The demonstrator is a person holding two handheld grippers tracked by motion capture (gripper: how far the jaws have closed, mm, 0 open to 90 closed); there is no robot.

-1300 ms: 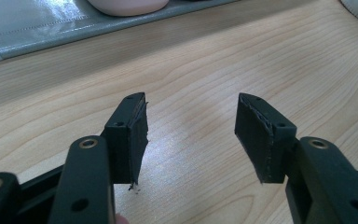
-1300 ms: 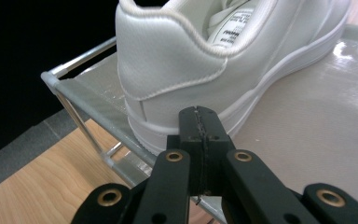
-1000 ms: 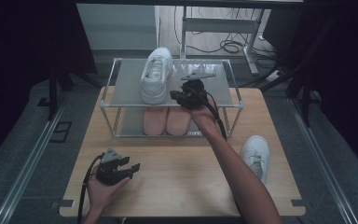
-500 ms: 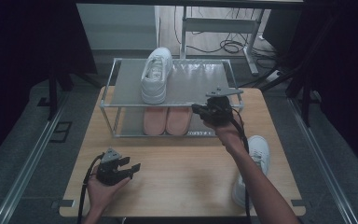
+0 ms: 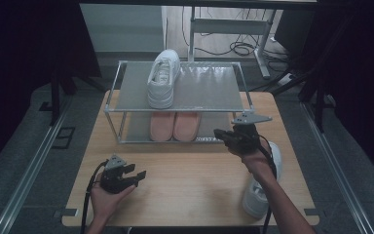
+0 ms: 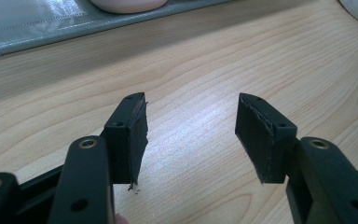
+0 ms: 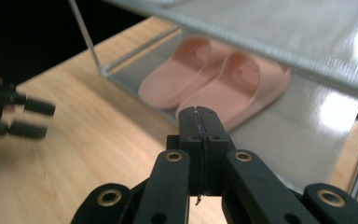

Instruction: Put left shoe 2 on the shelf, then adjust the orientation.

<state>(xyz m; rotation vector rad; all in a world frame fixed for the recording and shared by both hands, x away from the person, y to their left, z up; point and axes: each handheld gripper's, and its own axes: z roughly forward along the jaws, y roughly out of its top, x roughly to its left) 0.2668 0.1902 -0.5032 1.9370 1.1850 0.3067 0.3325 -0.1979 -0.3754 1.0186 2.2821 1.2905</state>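
at lower left our left gripper point(image 5: 137, 175) rests on the bench point(image 5: 190, 170), jaws apart and empty. right of centre our right gripper point(image 5: 222, 134) hovers, jaws together; we should open wide before reaching the white shoe point(image 5: 260, 187) at lower right.

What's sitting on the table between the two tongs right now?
Nothing: in the high view only bare wooden table lies between the left tongs, which are open, and the right tongs, which are shut. The white sneaker lies beyond, under the right forearm.
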